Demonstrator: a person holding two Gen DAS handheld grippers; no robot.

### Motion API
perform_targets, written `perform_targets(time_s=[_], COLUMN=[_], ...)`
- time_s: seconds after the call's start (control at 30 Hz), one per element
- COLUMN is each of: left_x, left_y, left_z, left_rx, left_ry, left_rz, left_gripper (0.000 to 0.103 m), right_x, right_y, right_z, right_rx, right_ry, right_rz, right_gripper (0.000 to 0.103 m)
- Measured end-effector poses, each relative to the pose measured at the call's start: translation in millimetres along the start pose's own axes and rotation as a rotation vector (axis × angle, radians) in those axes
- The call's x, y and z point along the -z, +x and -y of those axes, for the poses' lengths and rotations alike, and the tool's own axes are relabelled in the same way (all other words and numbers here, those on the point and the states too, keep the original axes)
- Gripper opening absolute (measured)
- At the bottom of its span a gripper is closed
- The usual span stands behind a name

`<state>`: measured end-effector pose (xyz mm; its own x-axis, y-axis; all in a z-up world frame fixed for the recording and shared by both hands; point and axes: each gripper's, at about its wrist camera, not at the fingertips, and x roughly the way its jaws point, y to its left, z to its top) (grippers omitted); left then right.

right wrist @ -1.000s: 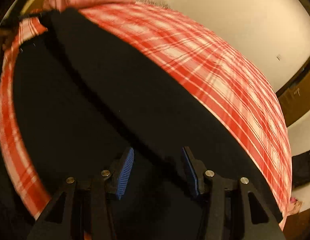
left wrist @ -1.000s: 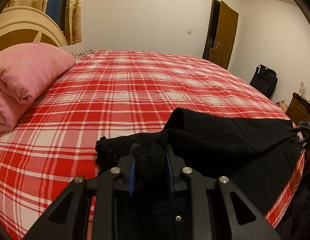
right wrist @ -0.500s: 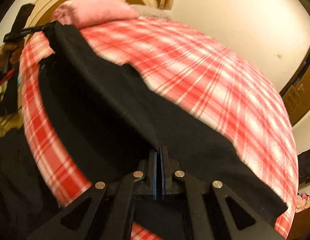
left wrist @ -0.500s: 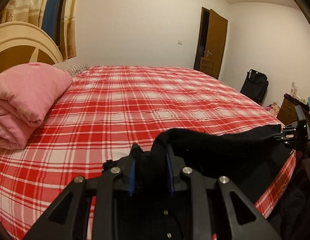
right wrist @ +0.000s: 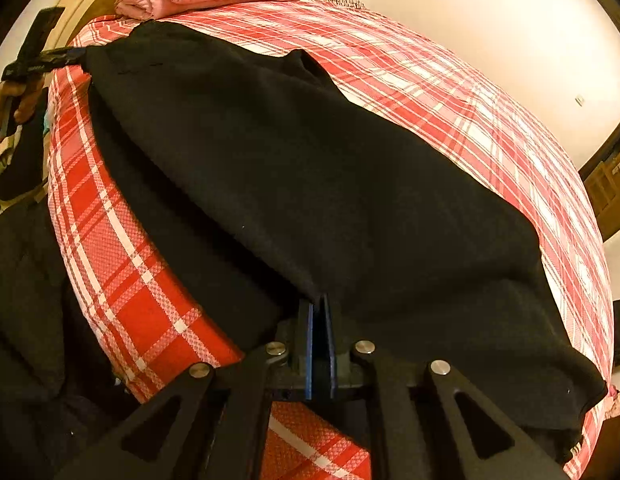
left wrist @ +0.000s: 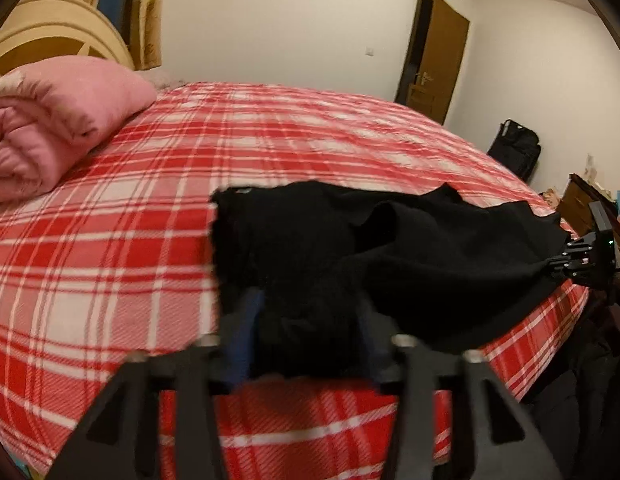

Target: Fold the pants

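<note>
So we had the bed [left wrist: 158, 208] filling most of both views, covered in a red and white plaid sheet. Off in the far right corner of the room there was a brown door [left wrist: 436, 56] standing ajar, and a black bag [left wrist: 516, 148] leaned on the wall near it. A rolled-up pink blanket [left wrist: 50, 128] sat at the far left, up by the headboard [left wrist: 46, 40].

The pants [right wrist: 330, 184], plain black, lay along the near edge of the bed, stretched out between our two tools. They were a bit bunched and rumpled in the middle in the left wrist view, and the near side drooped over the edge of the mattress.

Our left gripper [left wrist: 306, 328] was at one end of the pants. Its jaws were opening, with a wad of black cloth still sitting between the blue pads [left wrist: 246, 328], though the shot was blurry there. From the other camera we could see that same tool at the far left corner, with our hand [right wrist: 14, 100] wrapped around the handle.

Our right gripper [right wrist: 320, 340] was clamped tight on the other end, a thin fold of cloth pinched between its pads.
</note>
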<state>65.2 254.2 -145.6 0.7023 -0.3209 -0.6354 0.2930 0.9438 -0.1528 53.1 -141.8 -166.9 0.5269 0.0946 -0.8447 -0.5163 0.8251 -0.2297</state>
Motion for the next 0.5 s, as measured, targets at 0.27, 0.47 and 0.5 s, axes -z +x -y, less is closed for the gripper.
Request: perform_targets(time_s=[0.27, 0.47, 0.5], left_x=[25.0, 23.1, 19.5], left_y=[-8.7, -24.5, -29.5], left_z=[-17.0, -57.0, -61.3], left_rx=[-0.077, -0.122, -0.092], left_ry=[0.14, -0.057, -0.113], left_rz=[-0.114, -0.073, -0.037], left_gripper=[0.088, 0.086, 0.085], right_x=[0.2, -0.6, -1.8], right_y=[-1.7, -13.3, -21.7], right_z=[-9.1, -7.5, -4.7], right_rx=[0.043, 0.031, 0.012], right_ry=[-0.019, -0.044, -0.032], right_rz=[0.001, -0.002, 0.015], right_gripper=[0.008, 0.011, 0.013])
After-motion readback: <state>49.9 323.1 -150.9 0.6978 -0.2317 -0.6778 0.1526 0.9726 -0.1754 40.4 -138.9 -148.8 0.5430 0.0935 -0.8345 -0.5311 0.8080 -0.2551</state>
